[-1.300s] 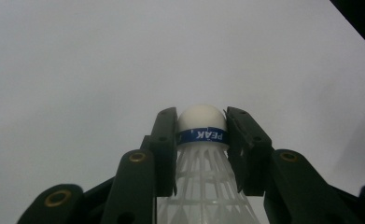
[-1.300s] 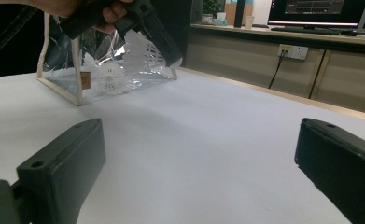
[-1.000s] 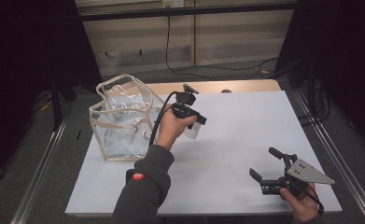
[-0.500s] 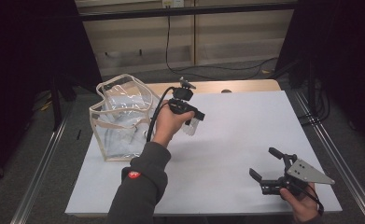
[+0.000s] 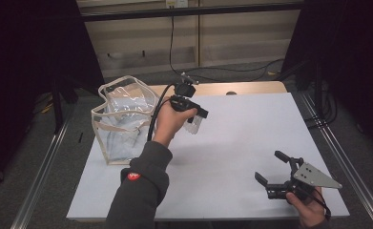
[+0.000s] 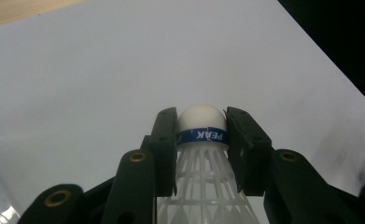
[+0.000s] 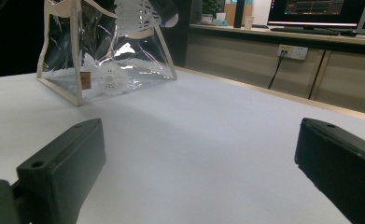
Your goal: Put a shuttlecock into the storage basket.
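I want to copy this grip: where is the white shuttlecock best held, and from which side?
Grip the shuttlecock at its round cork head, one jaw on each side of the blue band, as the left gripper does; the plastic skirt looks too soft.

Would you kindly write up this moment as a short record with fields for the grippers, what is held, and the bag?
left gripper: shut on the shuttlecock, raised above the table
shuttlecock: white, blue band reading PEAK, rounded cork tip pointing away from the hand
right gripper: open, holding nothing, low at the table's near right corner
clear bag: upright on the table's left side, top open, at least one more shuttlecock inside
table: white surface
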Demonstrator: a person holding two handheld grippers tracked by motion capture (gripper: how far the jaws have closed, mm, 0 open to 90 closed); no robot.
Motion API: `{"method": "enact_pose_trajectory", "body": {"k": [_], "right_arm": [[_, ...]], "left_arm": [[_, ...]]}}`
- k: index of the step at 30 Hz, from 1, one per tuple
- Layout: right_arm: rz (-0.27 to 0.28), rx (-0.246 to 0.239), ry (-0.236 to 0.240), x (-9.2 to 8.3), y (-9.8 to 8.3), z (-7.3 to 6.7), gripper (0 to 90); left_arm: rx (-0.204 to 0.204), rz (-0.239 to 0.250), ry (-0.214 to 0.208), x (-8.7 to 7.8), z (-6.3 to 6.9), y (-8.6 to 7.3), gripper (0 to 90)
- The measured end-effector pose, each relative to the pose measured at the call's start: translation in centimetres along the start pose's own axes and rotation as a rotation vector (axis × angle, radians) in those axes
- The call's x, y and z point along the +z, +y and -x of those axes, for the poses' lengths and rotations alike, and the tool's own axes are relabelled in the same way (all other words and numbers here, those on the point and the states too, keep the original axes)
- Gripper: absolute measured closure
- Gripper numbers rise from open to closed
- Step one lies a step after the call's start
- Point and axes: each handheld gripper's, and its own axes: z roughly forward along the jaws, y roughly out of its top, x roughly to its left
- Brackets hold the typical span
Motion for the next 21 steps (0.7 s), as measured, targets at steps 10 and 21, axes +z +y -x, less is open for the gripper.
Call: {"method": "enact_pose_trajectory", "body": {"k": [10,21], "right_arm": [[0.002,0.006,0.000,0.0,0.0,0.0,1.7],[0.002,0.002,0.004,0.1,0.0,0.0,1.6]], "left_arm": [[0.004,0.009,0.007,-1.4,-0.1,0.6,65.5],[-0.003,0.021,0.012,-2.8,-0.1,1.3,65.6]]}}
